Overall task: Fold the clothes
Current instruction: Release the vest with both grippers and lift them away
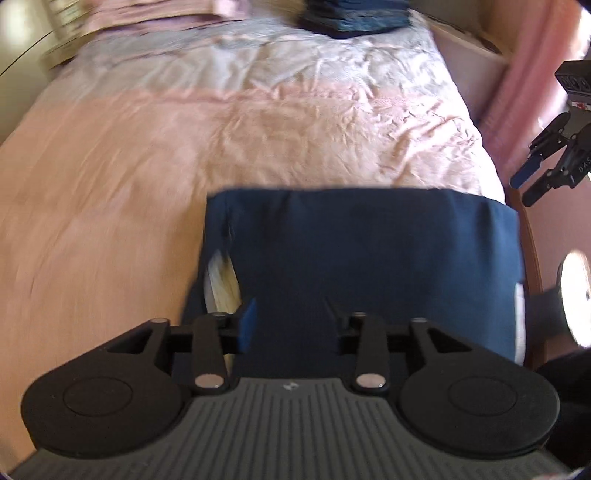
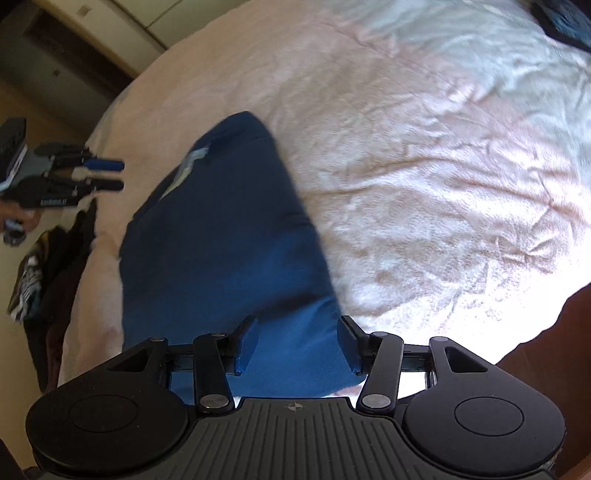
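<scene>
A dark blue garment (image 1: 362,258) lies folded into a rectangle on the pink bedspread (image 1: 147,166), near the bed's edge; a pale printed patch shows at its left fold. My left gripper (image 1: 291,319) hovers above it, open, with nothing between its blue pads. In the right wrist view the same garment (image 2: 221,229) stretches away beneath my right gripper (image 2: 298,334), which is open too and clear of the cloth. Each gripper appears in the other's view: the right gripper (image 1: 535,177) beside the bed, the left gripper (image 2: 107,173) over the bed's left side, both empty.
A stack of dark folded clothes (image 1: 354,18) and pink folded fabric (image 1: 147,14) sit at the bed's far end. A pink curtain (image 1: 535,74) hangs at the right. Dark clothes (image 2: 48,266) hang off the bed's left side. Cupboards (image 2: 110,22) stand beyond.
</scene>
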`<state>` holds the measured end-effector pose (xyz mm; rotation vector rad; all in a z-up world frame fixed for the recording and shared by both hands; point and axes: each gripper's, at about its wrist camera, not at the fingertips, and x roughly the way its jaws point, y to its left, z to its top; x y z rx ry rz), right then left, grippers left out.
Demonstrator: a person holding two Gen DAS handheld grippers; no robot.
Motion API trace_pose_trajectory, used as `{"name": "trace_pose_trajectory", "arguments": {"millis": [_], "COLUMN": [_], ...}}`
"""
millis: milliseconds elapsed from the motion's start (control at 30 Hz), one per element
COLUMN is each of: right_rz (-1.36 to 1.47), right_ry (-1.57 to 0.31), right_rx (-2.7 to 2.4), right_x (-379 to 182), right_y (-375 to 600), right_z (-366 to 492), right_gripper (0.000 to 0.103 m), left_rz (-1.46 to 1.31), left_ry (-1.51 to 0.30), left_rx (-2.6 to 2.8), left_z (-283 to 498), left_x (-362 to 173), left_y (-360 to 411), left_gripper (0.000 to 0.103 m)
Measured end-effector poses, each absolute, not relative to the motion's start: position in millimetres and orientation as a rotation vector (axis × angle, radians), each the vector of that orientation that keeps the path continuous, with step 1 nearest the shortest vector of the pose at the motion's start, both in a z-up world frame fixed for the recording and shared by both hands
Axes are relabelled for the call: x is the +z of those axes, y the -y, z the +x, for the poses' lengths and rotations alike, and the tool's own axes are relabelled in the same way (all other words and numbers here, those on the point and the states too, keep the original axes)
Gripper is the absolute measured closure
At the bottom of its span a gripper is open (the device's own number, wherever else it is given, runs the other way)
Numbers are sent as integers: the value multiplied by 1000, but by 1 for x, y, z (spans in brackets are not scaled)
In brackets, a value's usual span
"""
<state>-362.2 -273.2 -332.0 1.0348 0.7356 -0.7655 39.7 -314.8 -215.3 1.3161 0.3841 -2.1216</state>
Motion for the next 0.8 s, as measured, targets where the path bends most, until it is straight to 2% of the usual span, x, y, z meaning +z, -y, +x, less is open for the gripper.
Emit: {"name": "trace_pose_trajectory", "arguments": {"millis": [33, 100, 133, 167, 367, 533, 700, 800], "right_rz": [1011, 959, 931, 912, 870, 891, 819, 728], "right_ry": [-742, -758, -768, -777, -818, -839, -895, -955], "right_rx": [-743, -703, -684, -667, -598, -577, -548, -554], "right_x": [-327, -317, -312, -308, -293, -288, -281, -277], "right_y": [266, 251, 244, 236, 200, 191, 191, 193], "right_z": [-358, -351, -348, -346, -332, -317, -292, -286], "right_gripper": [51, 43, 36, 34, 33, 33, 33, 33], "left_rz": [1285, 1237, 1215, 1193, 1097, 986, 945, 997], "left_ry": [-404, -442, -455, -468, -622, -723, -672, -571], "left_rx": [-2085, -2014, -1981, -1948, -1800, -1722, -1682, -1712], "left_z": [46, 56, 60, 65, 80, 96, 100, 83], "left_x": [-211, -206, -205, -204, -209, -208, -213, -222], "left_y": [291, 248, 227, 207, 125, 97, 83, 70], "left_gripper": [55, 41, 39, 37, 36, 36, 36, 36]}}
